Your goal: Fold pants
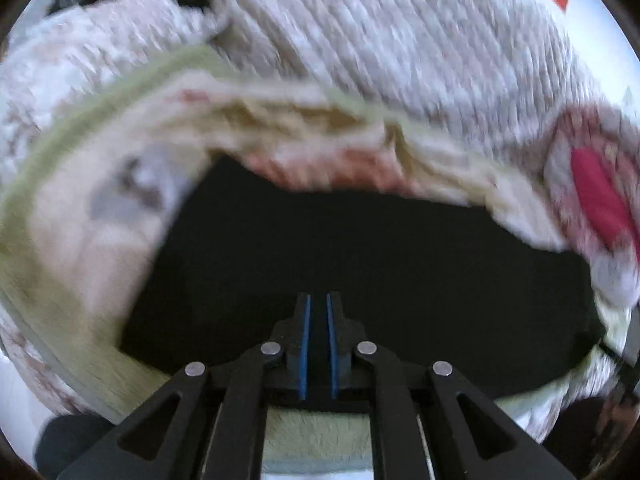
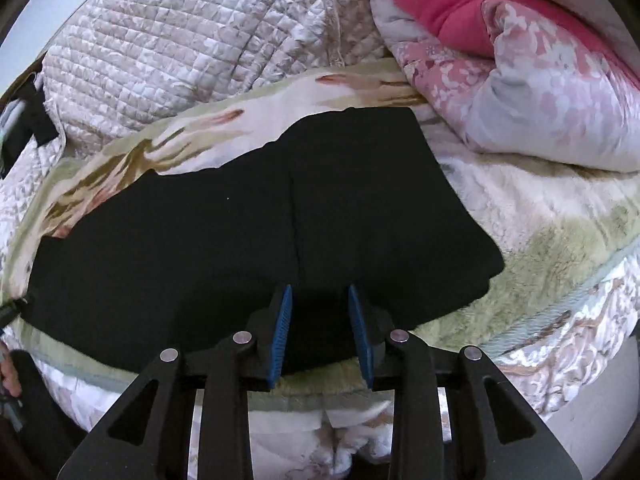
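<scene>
Black pants lie flat on a pale plush blanket spread over the bed, seen from both wrist views. In the right wrist view the cloth forms a broad dark panel with 1 vertical seam or fold line running down its middle; its far edge is uneven on the left and squared on the right, and its right corner reaches toward a rolled floral duvet. A quilted cover sits behind.

Your right hand-held gripper hangs over the near edge of the pants with its blue pads partly apart. Dark cloth shows in the gap, but the pads do not visibly press on it, so you hold nothing here. Your left hand-held gripper has its pads drawn almost together, with only a narrow slit between them; nothing is pinched. The left view is blurred, so finer detail of the cloth there cannot be read.

Progress, as a judgement: the pants look already laid out and possibly doubled once, leg over leg, though the number of layers cannot be confirmed. No compact folded bundle is visible. What remains for you is at least 1 further fold across the length, then squaring the edges.
</scene>
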Motion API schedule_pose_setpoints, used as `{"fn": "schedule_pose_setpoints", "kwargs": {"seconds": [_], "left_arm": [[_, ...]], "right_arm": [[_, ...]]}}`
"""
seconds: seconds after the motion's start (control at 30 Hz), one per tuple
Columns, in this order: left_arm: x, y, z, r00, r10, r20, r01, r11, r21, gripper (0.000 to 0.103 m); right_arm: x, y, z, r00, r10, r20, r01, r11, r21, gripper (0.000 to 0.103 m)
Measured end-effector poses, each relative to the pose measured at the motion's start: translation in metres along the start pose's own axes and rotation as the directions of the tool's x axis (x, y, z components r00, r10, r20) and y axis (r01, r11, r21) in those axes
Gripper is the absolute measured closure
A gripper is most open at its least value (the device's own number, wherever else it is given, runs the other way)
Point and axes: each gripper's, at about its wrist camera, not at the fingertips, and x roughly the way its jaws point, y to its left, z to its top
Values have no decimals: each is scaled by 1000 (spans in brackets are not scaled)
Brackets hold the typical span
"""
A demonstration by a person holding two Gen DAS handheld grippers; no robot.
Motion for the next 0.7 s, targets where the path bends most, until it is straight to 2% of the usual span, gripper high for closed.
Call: {"fn": "schedule_pose_setpoints", "kwargs": {"seconds": [0.03,0.17,0.4,0.53,0.6,0.7], "left_arm": [[6,2,-6,999,-3,-36,3,1000,-6,94],[-1,-1,-11,1000,5,-22,-4,999,33,93],[3,-21,29,998,-29,52,26,997,69,93],[22,-38,58,996,-33,77,25,994,111,93],[34,-42,69,996,-37,80,27,992,123,93],[55,-40,74,998,13,63,-20,993,116,90]], "right_arm": [[0,0,2,1000,-1,-1,1,1000,-3,73],[-4,12,15,999,20,38,-18,999,-35,73],[25,33,63,995,37,92,-25,992,-127,73],[51,17,94,997,9,78,-3,997,-74,73],[63,4,102,997,-45,66,47,998,-37,73],[66,-8,101,997,-8,74,6,1000,16,75]]}}
